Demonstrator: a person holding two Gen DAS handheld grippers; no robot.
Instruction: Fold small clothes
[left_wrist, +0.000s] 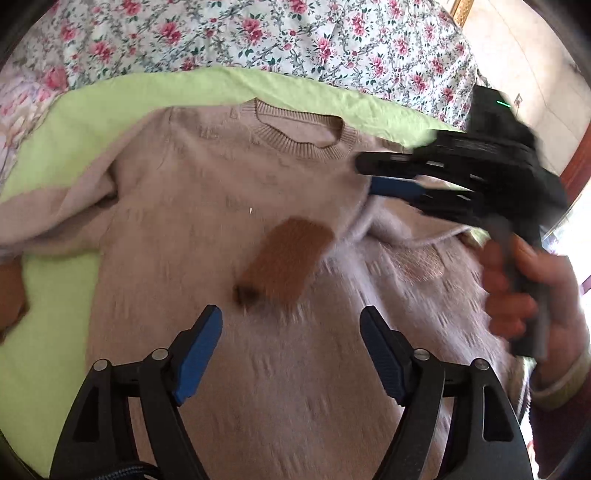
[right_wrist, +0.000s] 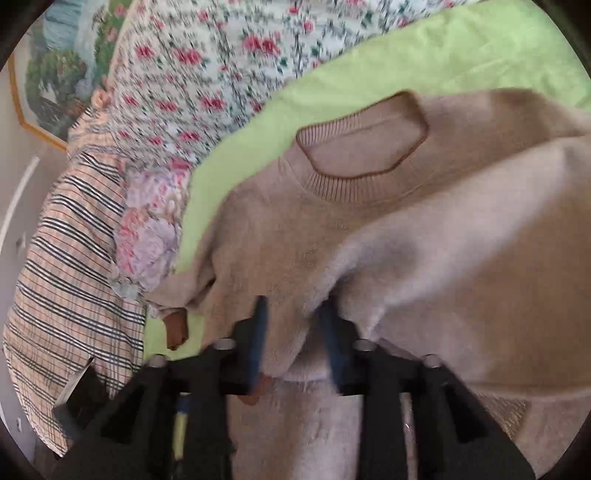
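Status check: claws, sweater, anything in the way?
Left claw open, hovering above sweater front. Right claw shut on folded-over sleeve. Sweater flat on green sheet, brown patch up. Nothing in the way.

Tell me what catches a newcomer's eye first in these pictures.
A beige sweater lies spread on a lime-green sheet, a brown patch at its middle. The right gripper pinches a fold of the sweater at its side, while the left gripper hangs open above it. A flowered quilt lies behind.
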